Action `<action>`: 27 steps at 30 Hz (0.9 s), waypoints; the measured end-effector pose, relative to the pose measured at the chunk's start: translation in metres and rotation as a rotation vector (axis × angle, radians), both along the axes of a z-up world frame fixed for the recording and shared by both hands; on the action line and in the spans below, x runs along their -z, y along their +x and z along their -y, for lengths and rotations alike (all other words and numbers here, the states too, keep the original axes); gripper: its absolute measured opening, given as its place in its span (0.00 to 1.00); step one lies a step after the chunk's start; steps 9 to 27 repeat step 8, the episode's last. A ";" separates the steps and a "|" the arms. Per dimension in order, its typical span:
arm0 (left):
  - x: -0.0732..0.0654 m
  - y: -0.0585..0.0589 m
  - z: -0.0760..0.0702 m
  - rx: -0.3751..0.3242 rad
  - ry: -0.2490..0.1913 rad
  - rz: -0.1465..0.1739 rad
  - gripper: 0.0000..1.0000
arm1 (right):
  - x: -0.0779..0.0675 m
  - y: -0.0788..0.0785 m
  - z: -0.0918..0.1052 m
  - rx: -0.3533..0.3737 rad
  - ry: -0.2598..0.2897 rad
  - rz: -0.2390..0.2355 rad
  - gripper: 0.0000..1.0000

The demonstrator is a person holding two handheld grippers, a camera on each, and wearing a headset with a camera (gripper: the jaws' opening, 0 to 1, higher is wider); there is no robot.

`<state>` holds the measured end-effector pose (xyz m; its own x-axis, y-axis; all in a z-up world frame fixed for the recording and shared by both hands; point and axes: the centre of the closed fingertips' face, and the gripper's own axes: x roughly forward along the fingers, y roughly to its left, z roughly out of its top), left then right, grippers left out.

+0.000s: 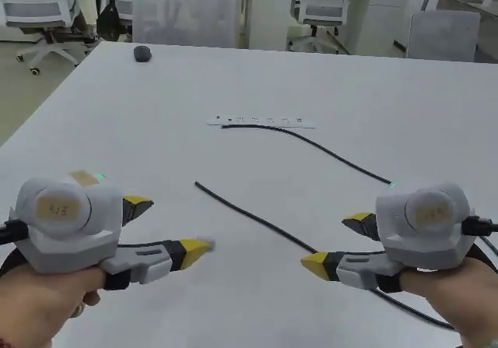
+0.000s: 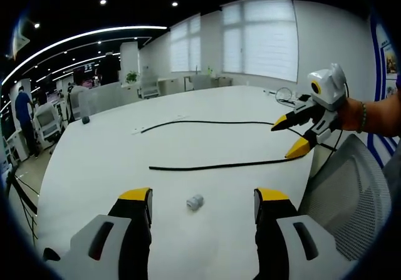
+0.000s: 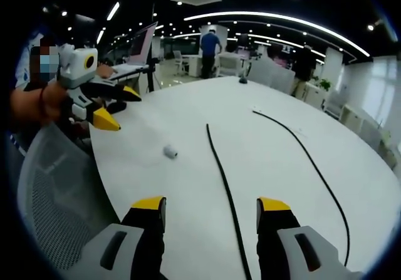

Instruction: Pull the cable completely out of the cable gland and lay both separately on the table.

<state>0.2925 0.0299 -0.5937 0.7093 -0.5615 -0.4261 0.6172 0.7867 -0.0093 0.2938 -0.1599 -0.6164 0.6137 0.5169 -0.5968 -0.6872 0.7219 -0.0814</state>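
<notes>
Head view: matte white worktop (image 1: 257, 75), broad and flat, bearing a thin black round-section cable (image 1: 257, 217) laid in a nearly straight diagonal, free end toward the worktop's middle, other end running to the near right corner under the right gripper (image 1: 325, 241). Beyond it, a flat white power strip (image 1: 261, 121) midway to the far edge, with a second cable (image 1: 334, 155), equally thin and black, curving from it toward the right edge. Small dark rounded mouse (image 1: 142, 53) near the far left corner; grey-backed chairs (image 1: 183, 13) behind the far edge.

Left gripper view: cable gland (image 2: 195, 201), a short pale grey cylinder, finer detail too small to tell, lying on its side on bare worktop close to the near edge, apart from the cable and touching neither gripper.

Left gripper (image 1: 177, 223): smooth grey plastic body, dark fingers with yellow tips, held level over the near left corner in the left hand (image 1: 39, 309), pointing inward to the right; jaws spread wide, gripping nothing.

Right gripper: same build, held in the right hand (image 1: 459, 309) over the near right corner, pointing inward to the left, mirroring the other; jaws likewise spread wide and empty, nearer tip close to the cable.
</notes>
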 end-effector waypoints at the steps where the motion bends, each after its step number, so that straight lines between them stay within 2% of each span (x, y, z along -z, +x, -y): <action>1: 0.000 -0.001 0.000 -0.002 0.002 -0.001 0.67 | -0.001 0.000 0.001 -0.001 -0.003 0.004 0.58; 6: -0.001 -0.006 -0.001 -0.011 -0.009 -0.007 0.67 | -0.003 0.003 0.002 0.002 -0.004 0.006 0.59; 27: -0.001 -0.006 -0.003 -0.016 -0.010 -0.007 0.67 | -0.003 0.003 0.001 -0.001 -0.008 0.004 0.59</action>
